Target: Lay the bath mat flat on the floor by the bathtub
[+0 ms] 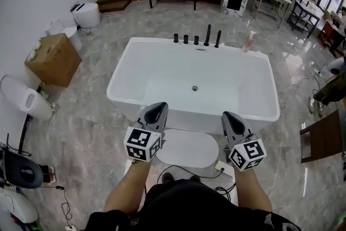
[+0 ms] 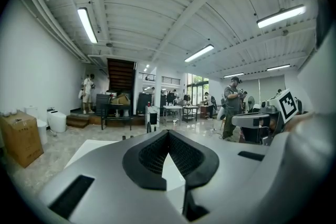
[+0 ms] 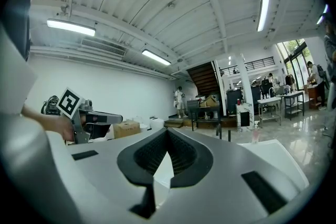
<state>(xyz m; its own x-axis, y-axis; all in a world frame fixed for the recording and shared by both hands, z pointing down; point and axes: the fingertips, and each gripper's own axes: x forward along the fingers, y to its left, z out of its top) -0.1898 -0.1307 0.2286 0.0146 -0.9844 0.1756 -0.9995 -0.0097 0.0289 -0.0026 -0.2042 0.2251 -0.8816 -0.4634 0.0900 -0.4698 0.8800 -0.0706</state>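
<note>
Lower centre: bath mat (image 1: 186,149) beside bathtub (image 1: 189,119). Left gripper (image 1: 157,110) and right gripper (image 1: 231,118) closed, empty. Likely remaining: press any wrinkles flat, edge parallel to tub.

Bathtub (image 1: 194,84) stands mid-floor (image 1: 97,127). Taps (image 1: 197,38) run along its far rim, with a bottle (image 1: 248,41) at the far right corner. Bath mat (image 1: 186,149) lies on the floor just before the tub's near wall. Left tool (image 1: 155,111) is over the mat's left end and right tool (image 1: 231,119) over its right end. Cardboard box (image 1: 53,59) sits left of the tub, with a toilet (image 1: 24,99) nearer, by the wall. Cable (image 1: 213,173) lies at the mat's near right.
</note>
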